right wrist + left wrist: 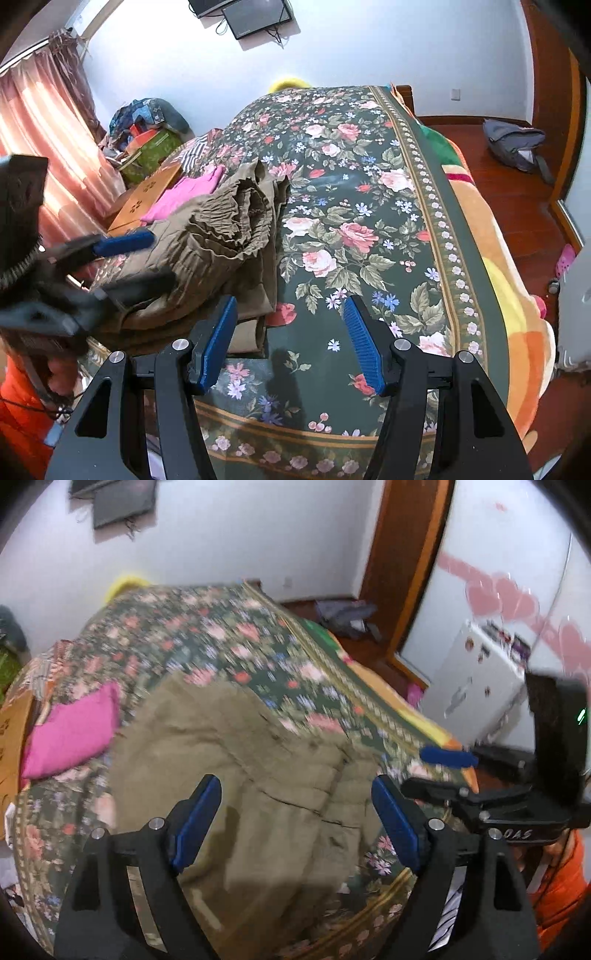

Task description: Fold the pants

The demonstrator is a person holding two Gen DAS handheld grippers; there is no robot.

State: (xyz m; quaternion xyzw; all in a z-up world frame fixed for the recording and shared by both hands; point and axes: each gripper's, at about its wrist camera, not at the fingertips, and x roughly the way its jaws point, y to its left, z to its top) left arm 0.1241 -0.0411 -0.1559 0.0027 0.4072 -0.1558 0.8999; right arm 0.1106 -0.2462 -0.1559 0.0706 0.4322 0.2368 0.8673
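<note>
Right, here is what you have in front of you.

Pants: the olive-brown pants lie on the bed, bunched and partly folded, their gathered waistband heaped on top; in your left wrist view the pants fill the near middle, though that view is motion-blurred.

Bed: the dark floral bedspread covers it, and the pants sit toward its left side in your right wrist view.

Left gripper: your left gripper hangs over the pants with its jaws spread wide and nothing between them; whether a pad touches the cloth cannot be told.

Right gripper: your right gripper has its jaws released and empty, over bare bedspread, with the edge of the pants just beside its left pad.

Each in the other's view: the left gripper shows blurred at the left over the pants; the right gripper shows at the right edge of the bed.

Nearby: a pink cloth lies on the bed just left of the pants, and a grey bag sits on the wooden floor far right.
</note>
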